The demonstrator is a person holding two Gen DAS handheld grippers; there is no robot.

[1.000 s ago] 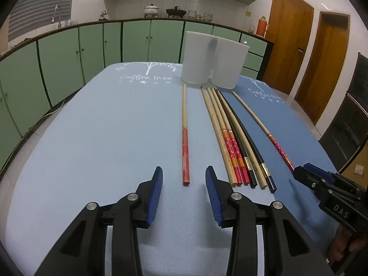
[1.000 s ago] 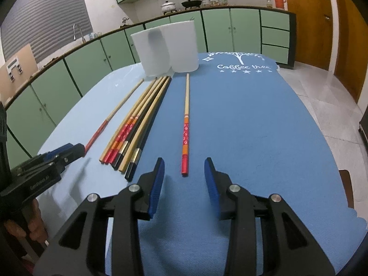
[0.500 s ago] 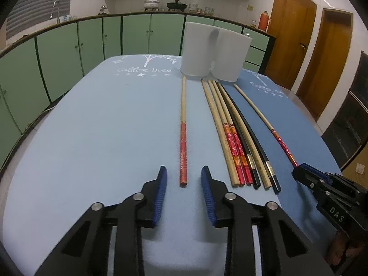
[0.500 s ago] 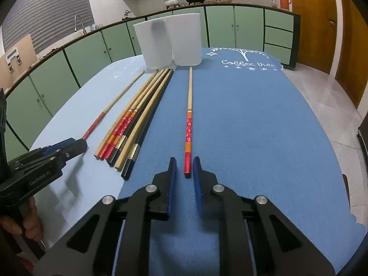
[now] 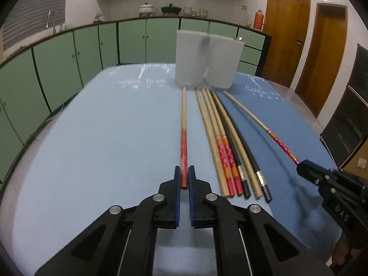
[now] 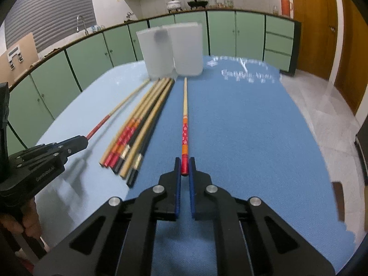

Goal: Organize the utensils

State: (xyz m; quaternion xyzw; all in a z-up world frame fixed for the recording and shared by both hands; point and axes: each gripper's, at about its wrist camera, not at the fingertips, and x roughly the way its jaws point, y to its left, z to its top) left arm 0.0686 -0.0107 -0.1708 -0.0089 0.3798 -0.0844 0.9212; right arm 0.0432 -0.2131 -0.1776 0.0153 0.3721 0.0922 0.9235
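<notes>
Blue table point(image 5: 96, 138) fills both views, green cabinets point(image 5: 69, 53) behind it. Two white holders point(image 5: 191, 59) stand side by side at the far end, touching. Bundle point(image 5: 230, 147) of six chopsticks lies lengthwise at mid-table, tips toward the holders, butts near. Two single red-ended chopsticks flank it, each apart from the bundle. Left gripper point(image 5: 184, 179) is clenched on the butt of the left chopstick point(image 5: 184, 124), blue pads tight on both sides. Right gripper point(image 6: 184, 172) is likewise clenched on the butt of the right chopstick point(image 6: 184, 119). Both sticks lie flat, or nearly so, pointing at the holders. Slight motion blur at the far end of the table.
</notes>
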